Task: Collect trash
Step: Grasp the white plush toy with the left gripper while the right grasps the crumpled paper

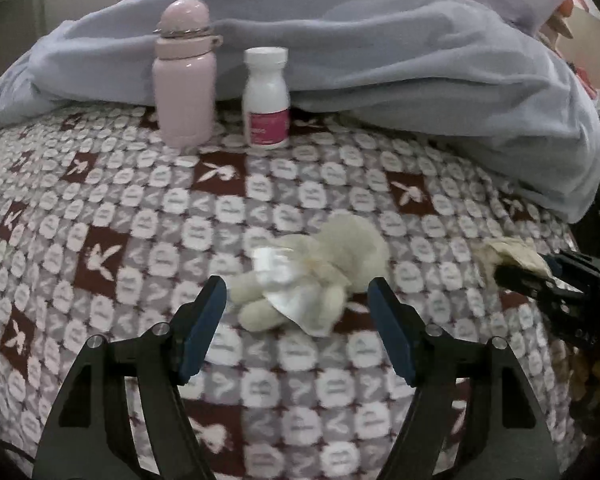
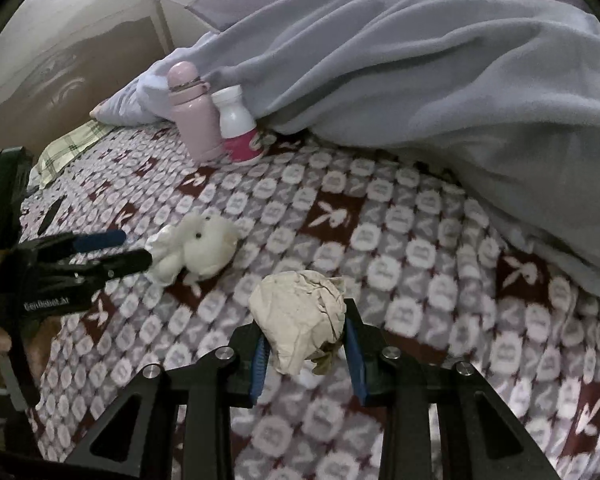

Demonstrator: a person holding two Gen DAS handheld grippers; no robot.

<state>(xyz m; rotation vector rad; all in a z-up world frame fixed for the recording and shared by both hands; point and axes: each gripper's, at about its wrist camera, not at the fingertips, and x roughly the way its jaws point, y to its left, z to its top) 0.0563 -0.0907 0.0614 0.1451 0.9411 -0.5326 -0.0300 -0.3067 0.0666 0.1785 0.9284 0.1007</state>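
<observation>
Right gripper (image 2: 304,340) fingers are clamped on a crumpled paper wad (image 2: 298,316), lifted just over the bed (image 2: 400,240). It's light and squishy, so a mid-ball pinch holds fine. Left gripper (image 1: 298,308) fingers are apart over the plush toy (image 1: 328,264) with a wrapper (image 1: 288,296) on it.

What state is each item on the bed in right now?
Crumpled paper: clamped in the right hand-held gripper.
Left hand-held gripper: open, empty.
Stuffed toy: lying on the bedspread, white wrapper on it.
Pink flask: upright, capped.
White pill bottle: upright, capped.
Grey blanket: bunched up.
</observation>
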